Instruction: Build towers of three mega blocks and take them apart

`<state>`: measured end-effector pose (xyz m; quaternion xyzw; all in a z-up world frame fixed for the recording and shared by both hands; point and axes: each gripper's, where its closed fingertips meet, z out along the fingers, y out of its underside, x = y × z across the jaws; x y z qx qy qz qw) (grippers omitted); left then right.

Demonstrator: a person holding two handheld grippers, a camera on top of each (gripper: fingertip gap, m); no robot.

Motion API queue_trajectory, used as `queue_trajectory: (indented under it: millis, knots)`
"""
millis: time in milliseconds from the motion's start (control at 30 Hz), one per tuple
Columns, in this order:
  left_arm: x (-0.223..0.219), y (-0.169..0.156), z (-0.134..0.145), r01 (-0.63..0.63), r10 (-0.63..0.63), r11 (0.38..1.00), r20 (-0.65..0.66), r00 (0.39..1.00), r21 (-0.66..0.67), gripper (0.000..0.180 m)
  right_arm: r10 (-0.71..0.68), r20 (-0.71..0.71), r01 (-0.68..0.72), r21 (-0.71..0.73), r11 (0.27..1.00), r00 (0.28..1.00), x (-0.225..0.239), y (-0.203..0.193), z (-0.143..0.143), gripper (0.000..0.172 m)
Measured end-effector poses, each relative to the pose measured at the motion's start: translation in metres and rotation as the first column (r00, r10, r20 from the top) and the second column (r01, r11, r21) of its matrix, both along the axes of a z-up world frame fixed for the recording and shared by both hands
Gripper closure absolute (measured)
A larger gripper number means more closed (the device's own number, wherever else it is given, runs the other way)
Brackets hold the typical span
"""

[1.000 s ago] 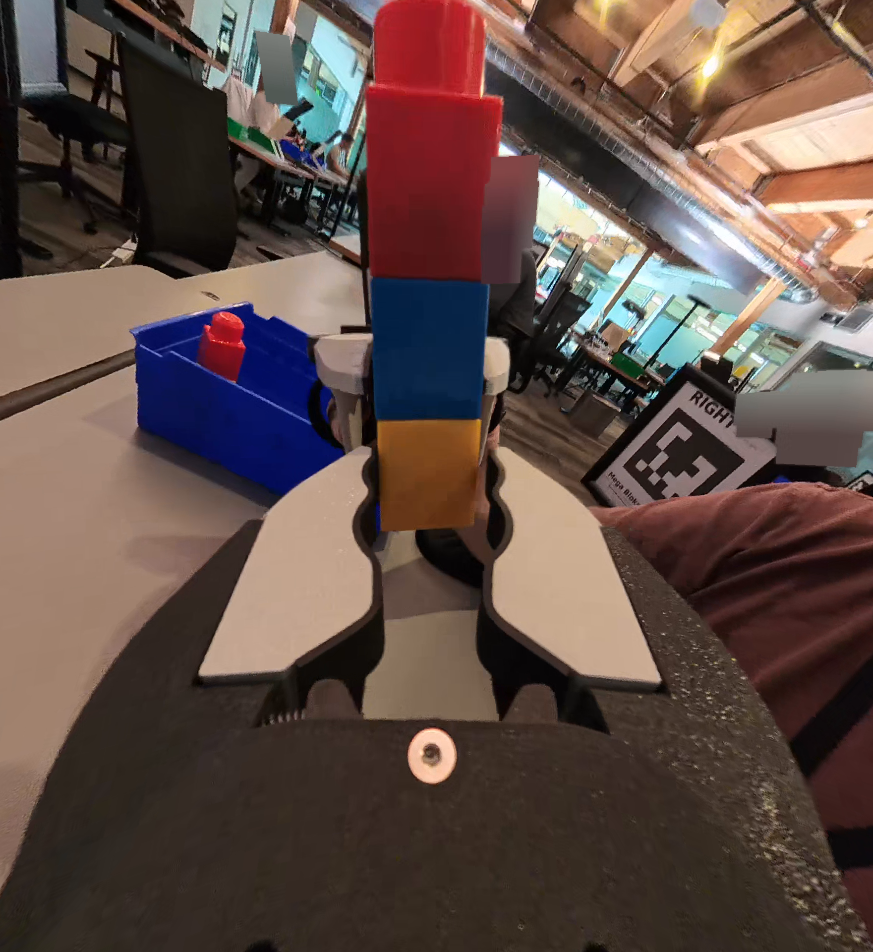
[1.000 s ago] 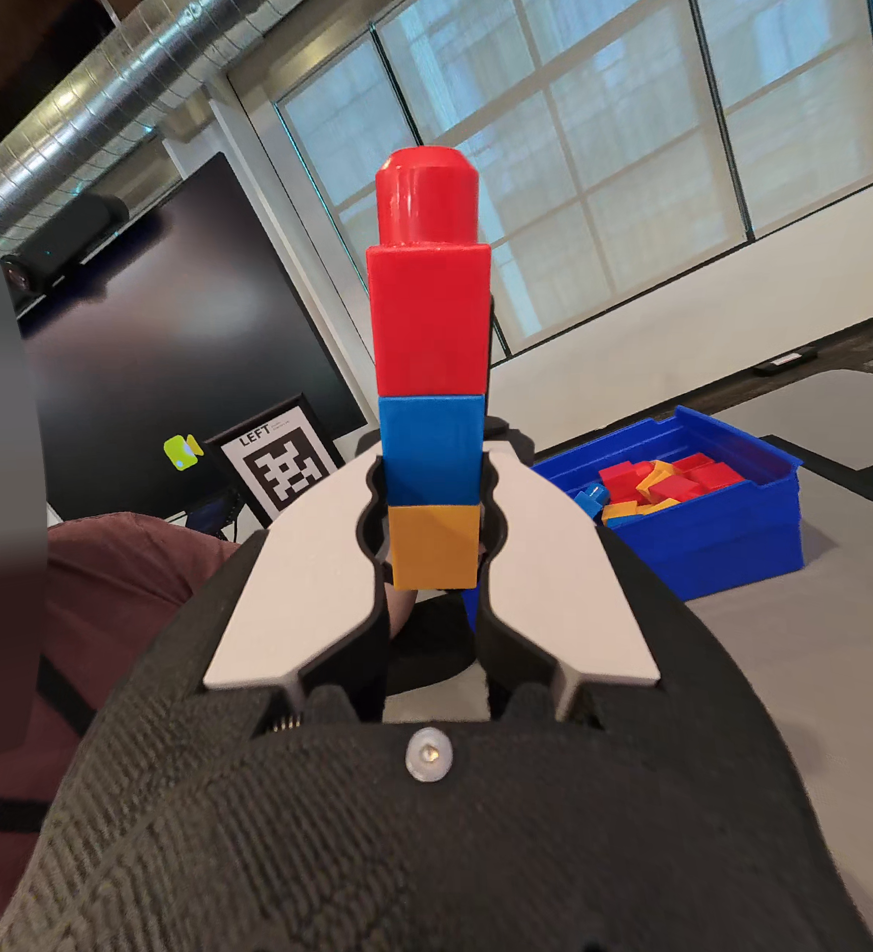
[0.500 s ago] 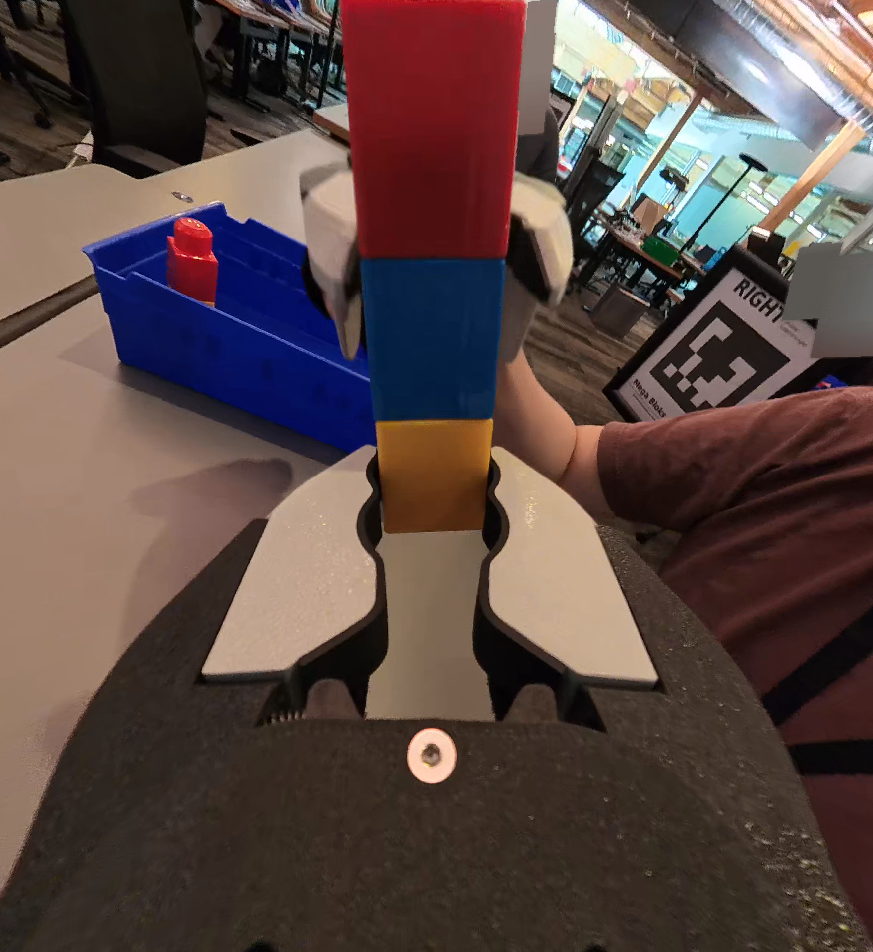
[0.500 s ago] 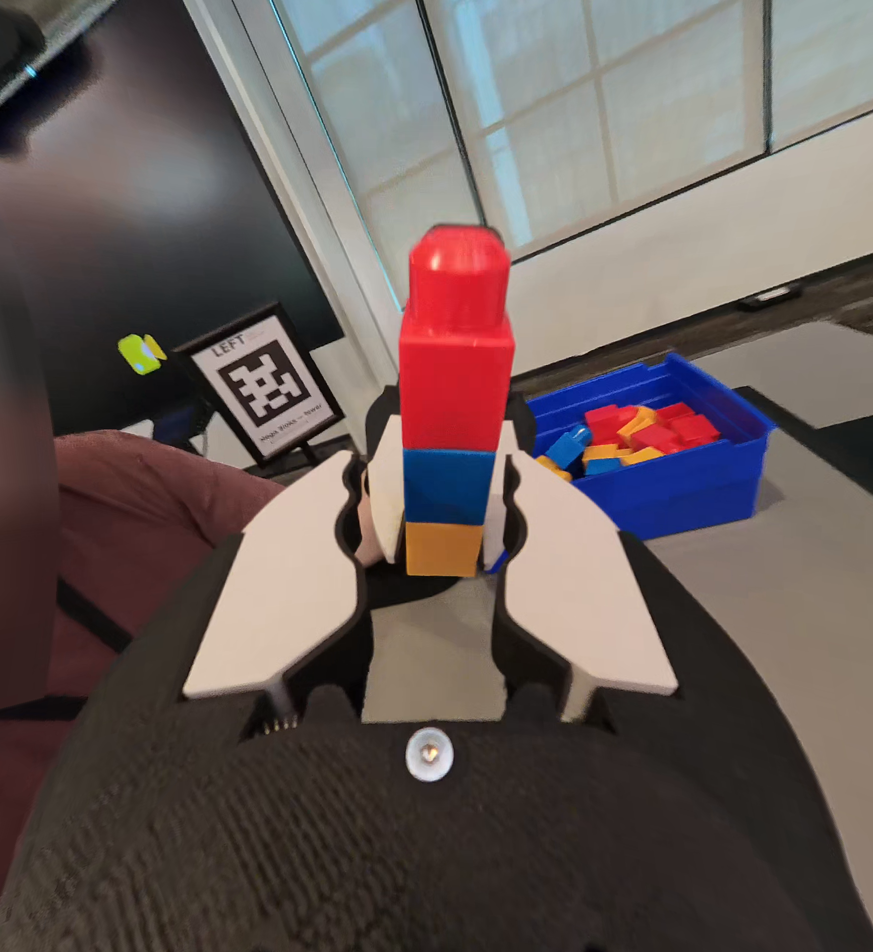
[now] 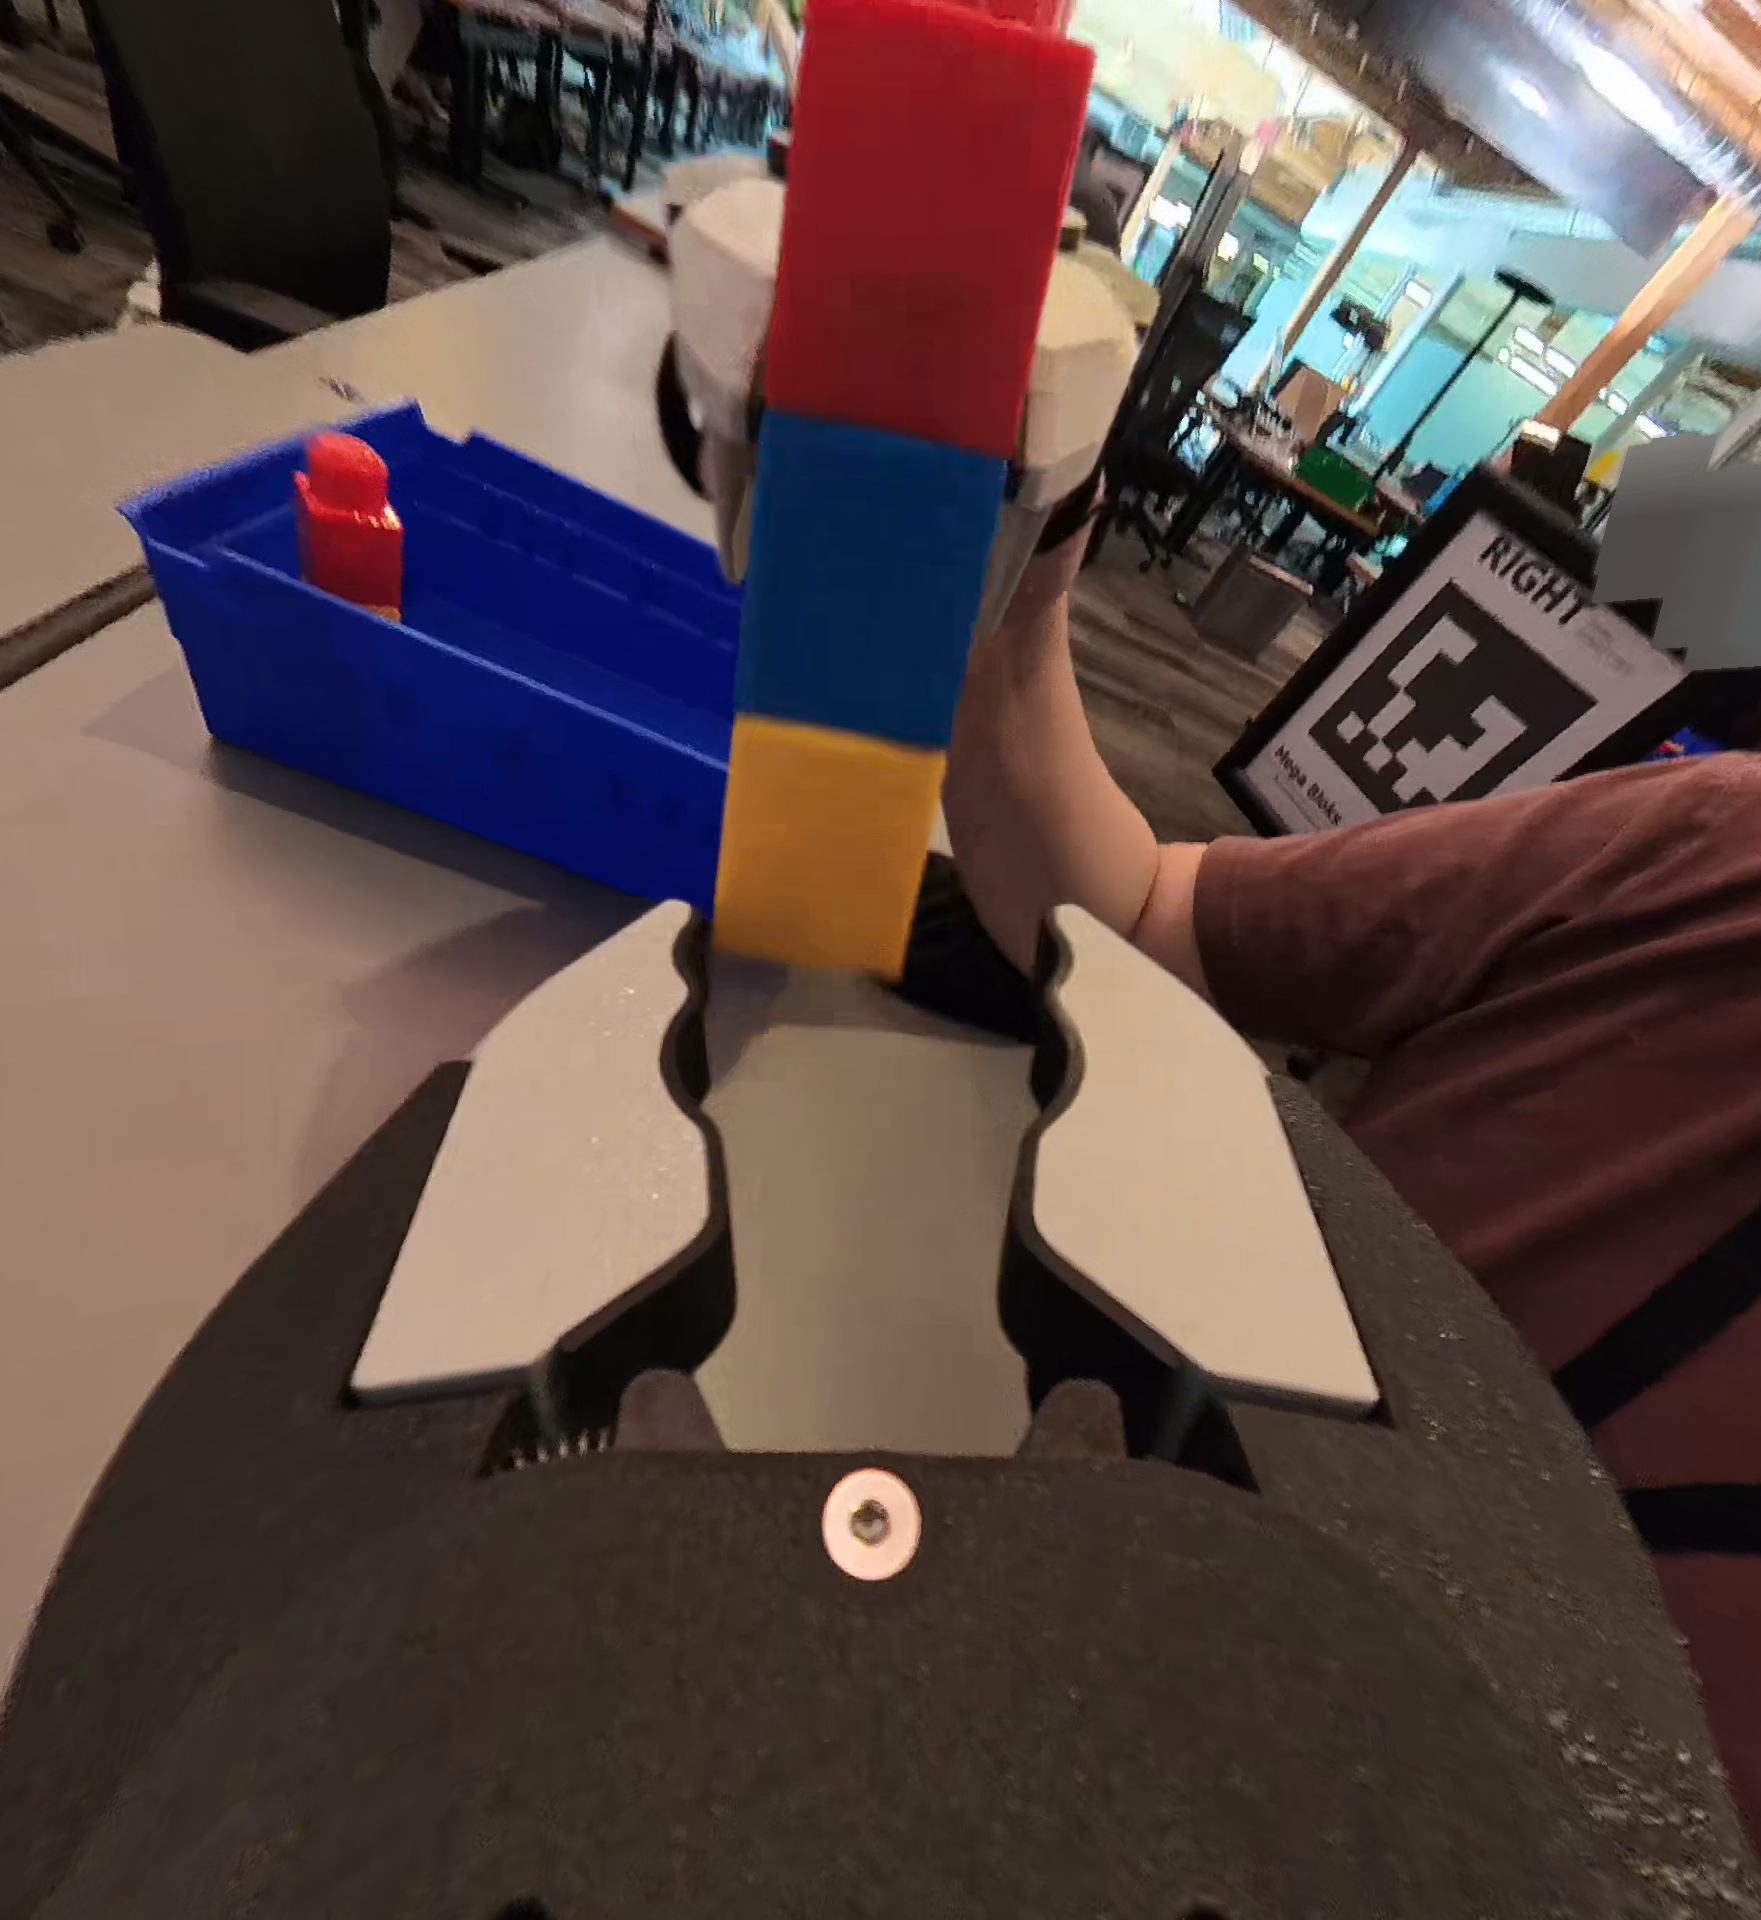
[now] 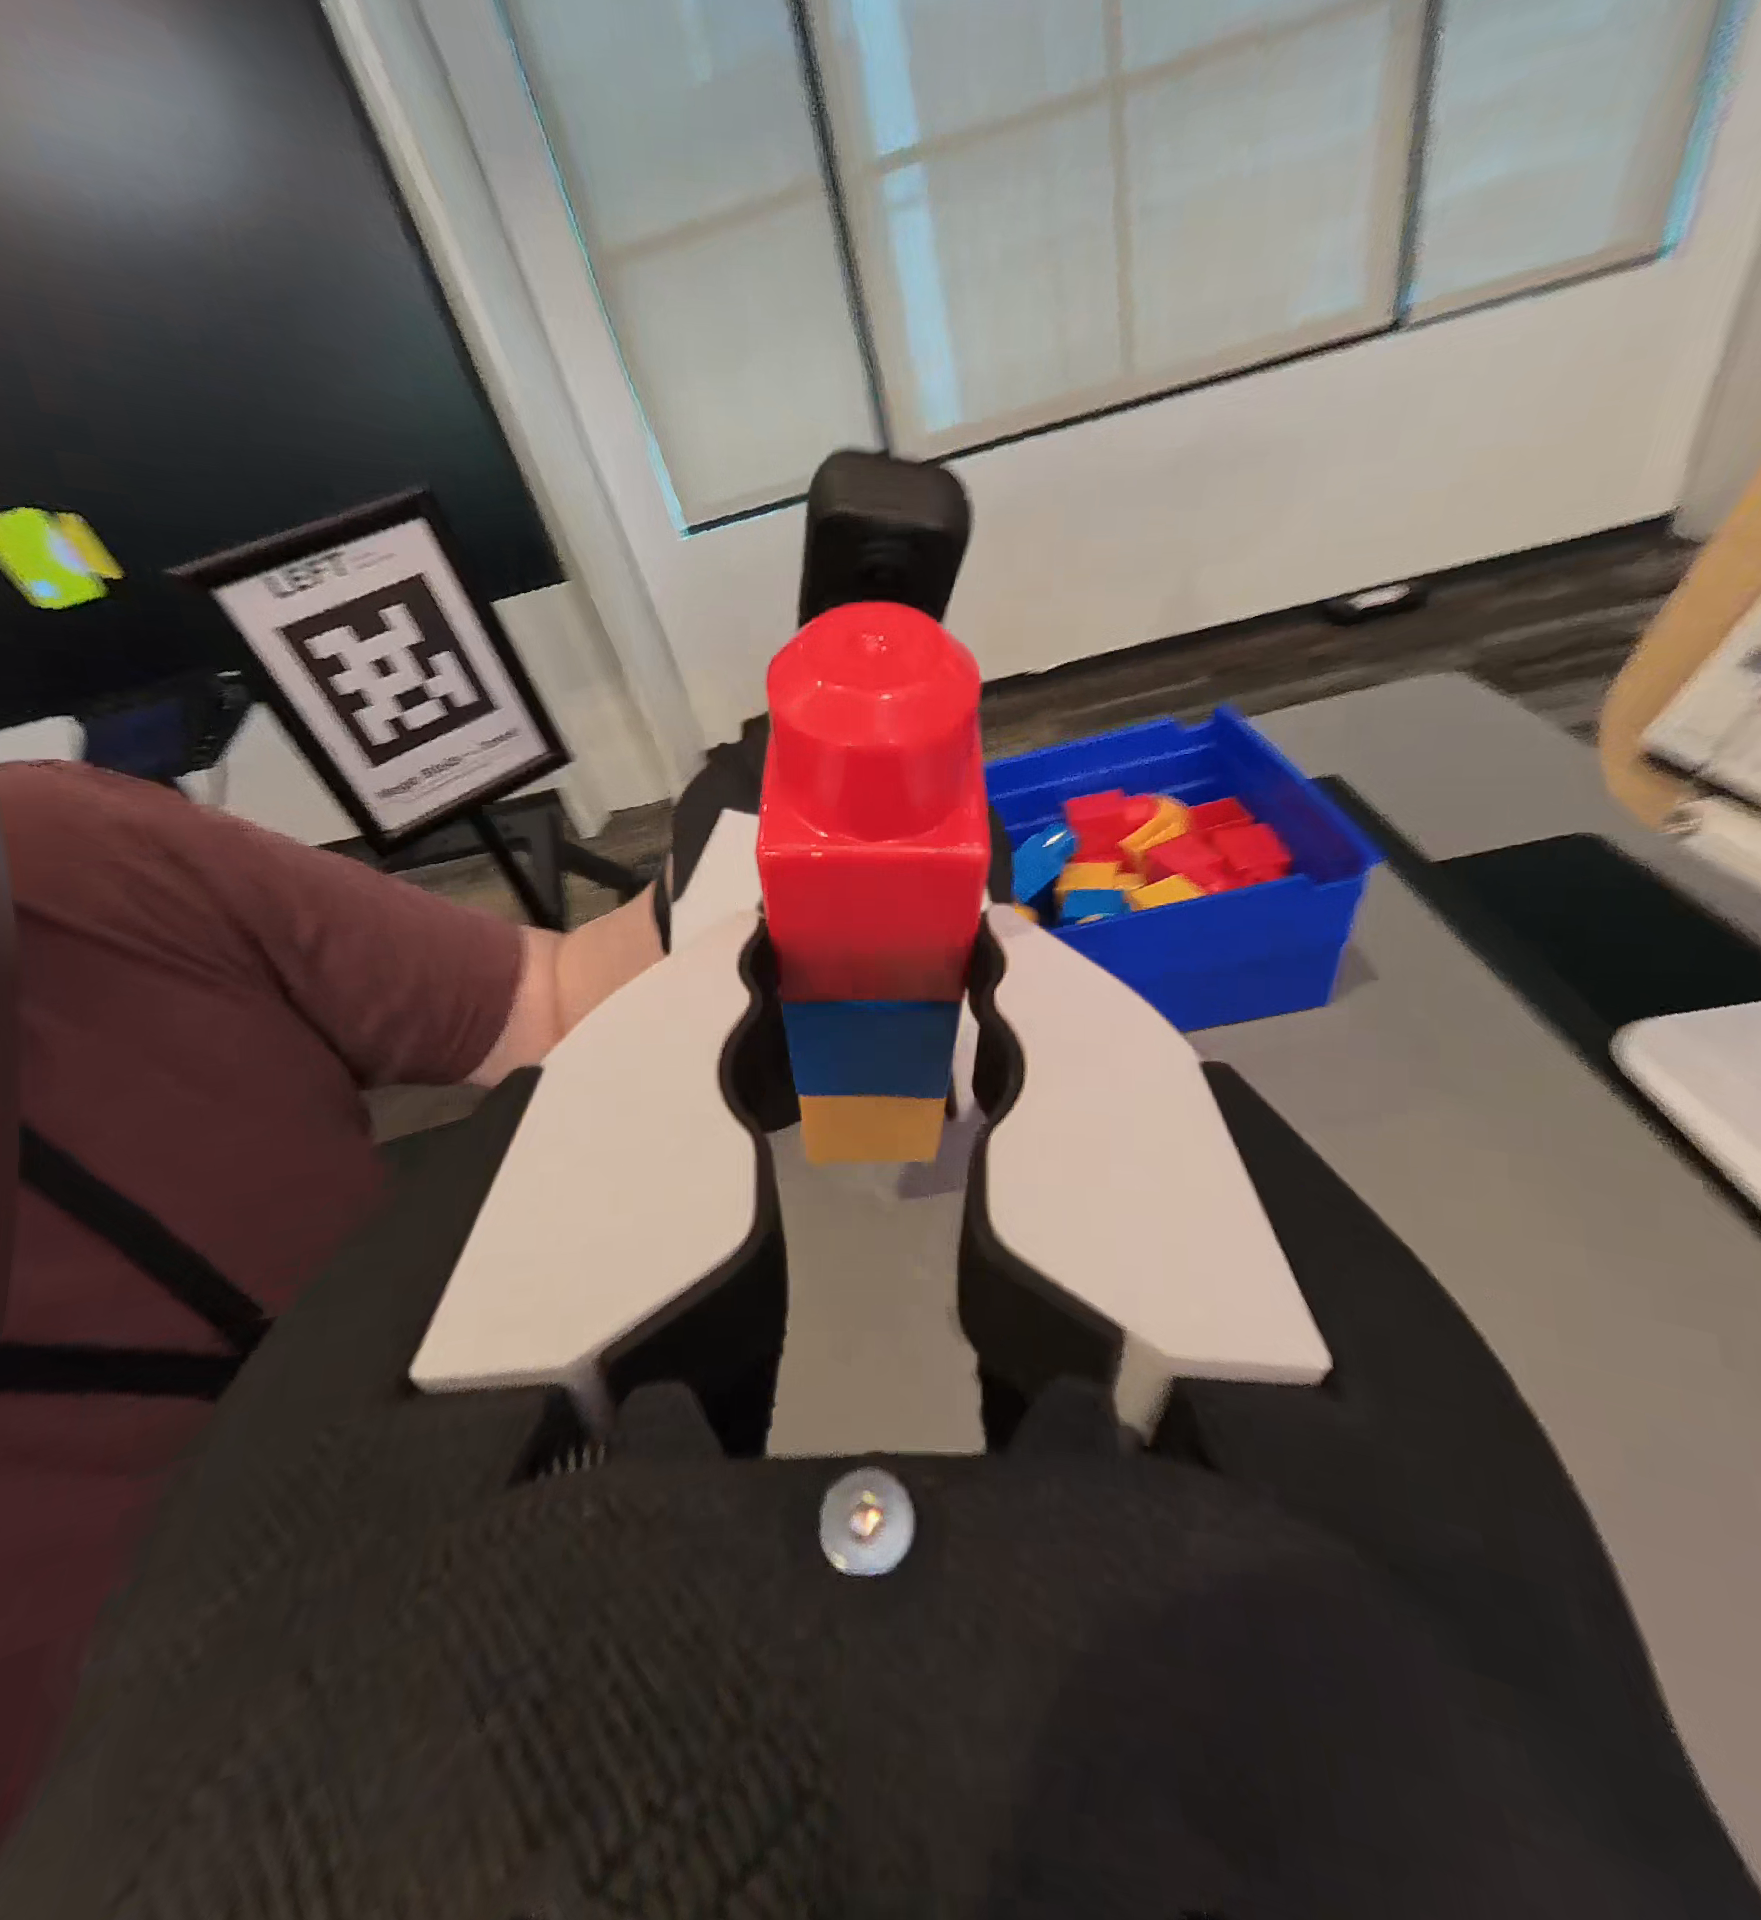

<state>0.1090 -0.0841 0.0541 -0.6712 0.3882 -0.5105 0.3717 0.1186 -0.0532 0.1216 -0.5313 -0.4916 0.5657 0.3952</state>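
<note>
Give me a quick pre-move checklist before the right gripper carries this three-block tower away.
1. Right gripper closed on the tower's red block: ok.
2. Left gripper open, clear of the yellow block: ok.
3. Red, blue block and yellow joined in line: ok.
4. Tower off the table: ok.
5. Room in the blue bin holding one red tower: ok.
6. How tightly the blocks are seated: cannot tell.

Tower (image 6: pixel 871 935) standing between two facing grippers, bins on the table (image 5: pixel 180 987) either side.
Stacked three high; right gripper (image 6: pixel 871 997) clamped on the upper blocks, left gripper (image 5: pixel 871 935) spread before the base; loose blocks (image 6: pixel 1156 852) in one bin (image 6: pixel 1219 966), single block (image 5: pixel 348 530) in the other bin (image 5: pixel 460 707).
</note>
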Motion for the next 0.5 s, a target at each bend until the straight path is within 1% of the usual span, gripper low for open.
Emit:
queue_trajectory:
  millis: [33,67,100,133,167,200,233,267,300,333,367,433,500]
  knots:
    - [-0.005,0.002,0.007,-0.02,0.019,1.0,0.022,1.0,0.016,0.119,-0.062,-0.019,0.062,0.044,0.997,0.998,0.015,0.005,0.011,0.136]
    - [-0.011,0.005,0.013,-0.044,0.043,0.998,0.036,0.998,0.035,0.118,-0.151,-0.048,0.154,0.089,0.984,0.987,0.036,0.015,0.024,0.136]
    - [-0.018,0.008,0.018,-0.072,0.07,0.996,0.044,0.997,0.051,0.116,-0.271,-0.079,0.279,0.132,0.951,0.959,0.061,0.028,0.036,0.136]
    - [-0.024,0.011,0.022,-0.1,0.097,0.993,0.049,0.994,0.064,0.115,-0.415,-0.104,0.427,0.172,0.888,0.904,0.091,0.046,0.044,0.136]
    - [-0.03,0.013,0.025,-0.121,0.117,0.99,0.051,0.992,0.072,0.116,-0.566,-0.121,0.579,0.203,0.79,0.815,0.125,0.067,0.047,0.136]
    - [-0.035,0.014,0.027,-0.135,0.132,0.988,0.05,0.99,0.07,0.117,-0.7,-0.115,0.705,0.224,0.672,0.704,0.16,0.09,0.044,0.136]
    - [-0.039,0.015,0.028,-0.144,0.141,0.988,0.049,0.989,0.061,0.117,-0.805,-0.085,0.797,0.235,0.556,0.587,0.193,0.112,0.033,0.136]
    - [-0.042,0.015,0.029,-0.147,0.144,0.988,0.049,0.988,0.051,0.118,-0.877,-0.044,0.858,0.235,0.457,0.479,0.223,0.133,0.018,0.136]
    - [-0.044,0.015,0.029,-0.146,0.144,0.988,0.048,0.988,0.047,0.119,-0.917,0.004,0.894,0.222,0.389,0.398,0.246,0.151,-0.001,0.136]
    - [-0.045,0.015,0.029,-0.148,0.146,0.988,0.043,0.988,0.047,0.119,-0.934,0.06,0.913,0.199,0.356,0.352,0.261,0.168,-0.023,0.136]
    - [-0.047,0.015,0.029,-0.154,0.153,0.987,0.034,0.988,0.05,0.119,-0.936,0.121,0.922,0.172,0.347,0.329,0.271,0.182,-0.047,0.136]
    - [-0.049,0.015,0.03,-0.159,0.158,0.985,0.025,0.987,0.06,0.12,-0.925,0.227,0.927,0.153,0.342,0.303,0.281,0.203,-0.091,0.136]
    - [-0.05,0.013,0.03,-0.156,0.155,0.986,0.019,0.988,0.061,0.12,-0.905,0.321,0.926,0.159,0.342,0.28,0.286,0.215,-0.128,0.135]
